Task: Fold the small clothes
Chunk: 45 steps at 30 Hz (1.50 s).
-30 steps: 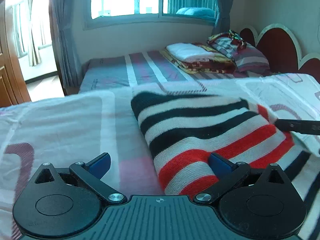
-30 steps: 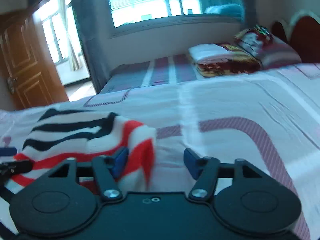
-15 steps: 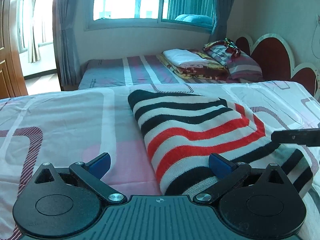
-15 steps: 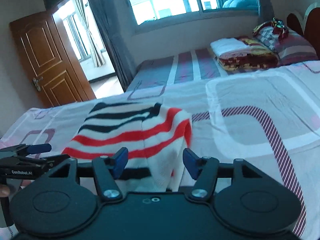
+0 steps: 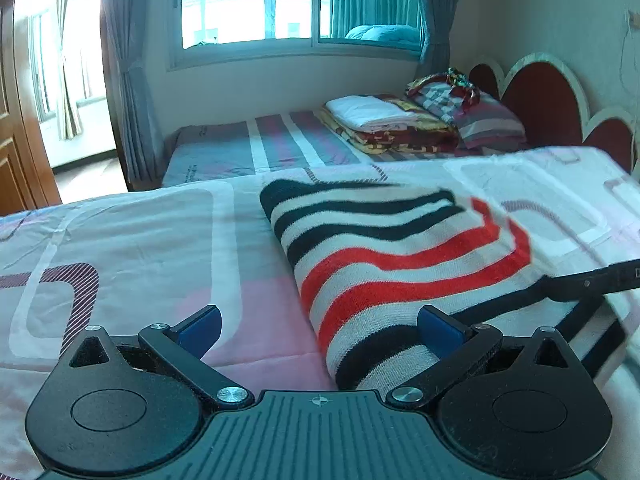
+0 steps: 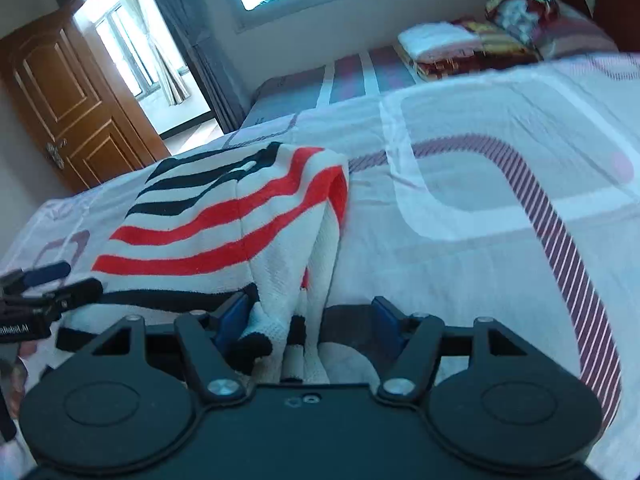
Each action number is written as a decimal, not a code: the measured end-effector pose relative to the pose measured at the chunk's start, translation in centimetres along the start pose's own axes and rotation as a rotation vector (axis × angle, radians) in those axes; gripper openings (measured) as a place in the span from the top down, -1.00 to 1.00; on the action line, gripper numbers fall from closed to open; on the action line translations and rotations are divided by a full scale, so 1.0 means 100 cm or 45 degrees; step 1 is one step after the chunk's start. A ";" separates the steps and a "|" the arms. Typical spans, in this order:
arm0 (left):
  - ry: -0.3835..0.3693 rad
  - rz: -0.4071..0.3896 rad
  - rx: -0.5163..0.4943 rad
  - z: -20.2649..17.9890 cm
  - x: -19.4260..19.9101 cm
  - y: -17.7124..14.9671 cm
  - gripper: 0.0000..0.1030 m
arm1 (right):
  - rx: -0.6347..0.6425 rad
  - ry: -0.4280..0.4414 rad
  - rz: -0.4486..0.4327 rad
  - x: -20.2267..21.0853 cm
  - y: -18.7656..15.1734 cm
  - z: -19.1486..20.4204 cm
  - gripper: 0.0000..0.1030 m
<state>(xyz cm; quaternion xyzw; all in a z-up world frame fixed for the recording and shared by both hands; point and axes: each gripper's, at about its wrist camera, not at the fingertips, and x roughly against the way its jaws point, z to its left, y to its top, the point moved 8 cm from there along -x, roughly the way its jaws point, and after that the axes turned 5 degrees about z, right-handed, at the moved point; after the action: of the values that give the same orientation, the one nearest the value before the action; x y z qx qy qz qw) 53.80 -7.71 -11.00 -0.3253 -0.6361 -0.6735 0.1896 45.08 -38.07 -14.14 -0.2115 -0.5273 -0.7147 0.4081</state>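
Observation:
A folded knit garment with black, white and red stripes (image 5: 392, 252) lies on the bed sheet (image 5: 132, 240). My left gripper (image 5: 318, 328) is open at its near left corner, with the right pad (image 5: 438, 330) over the cloth and the left pad over bare sheet. In the right wrist view the garment (image 6: 224, 216) lies left of centre. My right gripper (image 6: 306, 320) is open, and the garment's loose right edge hangs between its fingers. The right gripper's finger (image 5: 592, 280) also reaches onto the garment from the right in the left wrist view.
The sheet (image 6: 480, 208) with pink and grey shapes stretches far to the right. A second bed (image 5: 260, 148) behind holds folded blankets (image 5: 384, 124) and a pillow. A wooden door (image 6: 60, 100) stands open at the left, and a red headboard (image 5: 548, 100) at the right.
The garment has been laid down flatter on the bed. Both grippers have pulled back toward its near edge and stay open. The right camera has tilted down and to the left.

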 end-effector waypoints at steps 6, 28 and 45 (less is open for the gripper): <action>-0.400 0.149 0.343 0.030 -0.011 -0.002 -1.00 | -0.255 0.260 0.038 0.012 0.010 -0.023 -0.36; -0.869 0.431 0.539 0.010 -0.072 -0.014 -0.77 | -0.285 0.557 0.340 -0.040 0.022 -0.008 -0.19; -0.790 0.353 0.496 0.015 -0.065 -0.004 -0.04 | -0.194 0.527 0.157 -0.031 0.023 0.005 0.31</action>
<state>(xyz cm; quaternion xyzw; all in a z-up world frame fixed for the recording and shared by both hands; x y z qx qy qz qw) 58.49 -7.26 -15.80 -0.5542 -0.7291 -0.3779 0.1356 48.70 -36.75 -14.89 -0.1221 -0.3630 -0.7543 0.5333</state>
